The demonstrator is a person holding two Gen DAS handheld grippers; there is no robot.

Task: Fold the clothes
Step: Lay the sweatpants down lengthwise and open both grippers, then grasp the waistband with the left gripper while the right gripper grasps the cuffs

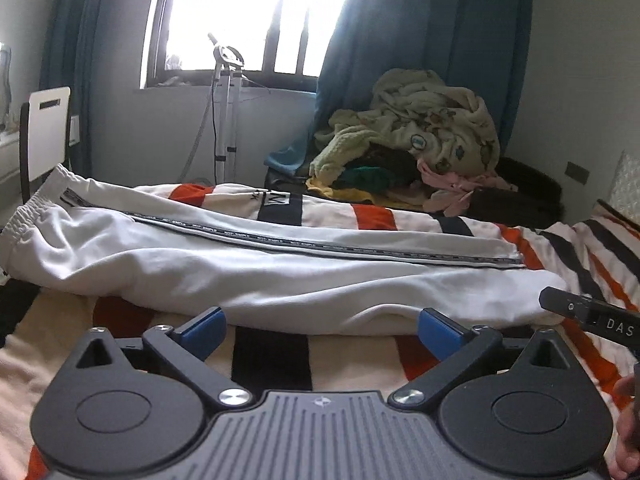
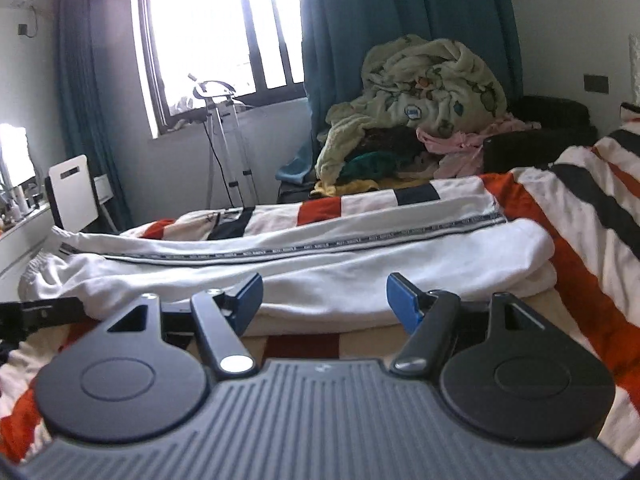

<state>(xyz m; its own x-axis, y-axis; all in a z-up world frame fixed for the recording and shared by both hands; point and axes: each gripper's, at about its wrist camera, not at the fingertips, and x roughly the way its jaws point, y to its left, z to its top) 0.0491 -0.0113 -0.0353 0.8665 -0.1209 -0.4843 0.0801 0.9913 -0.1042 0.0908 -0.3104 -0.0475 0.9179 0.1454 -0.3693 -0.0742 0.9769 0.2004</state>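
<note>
I'm holding left tool [image 1: 320,326] and right tool [image 2: 324,300] level, both wide apart, gripping nothing, facing one white pants [image 1: 260,268] on bed [image 1: 272,360].

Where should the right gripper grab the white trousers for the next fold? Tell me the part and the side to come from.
Probably the leg-cuff end of the white trousers, taken from the near edge. They lie flat along the striped blanket with the waistband far left, and the cuff end lies just ahead of the open right gripper, its layered edge facing it.
</note>
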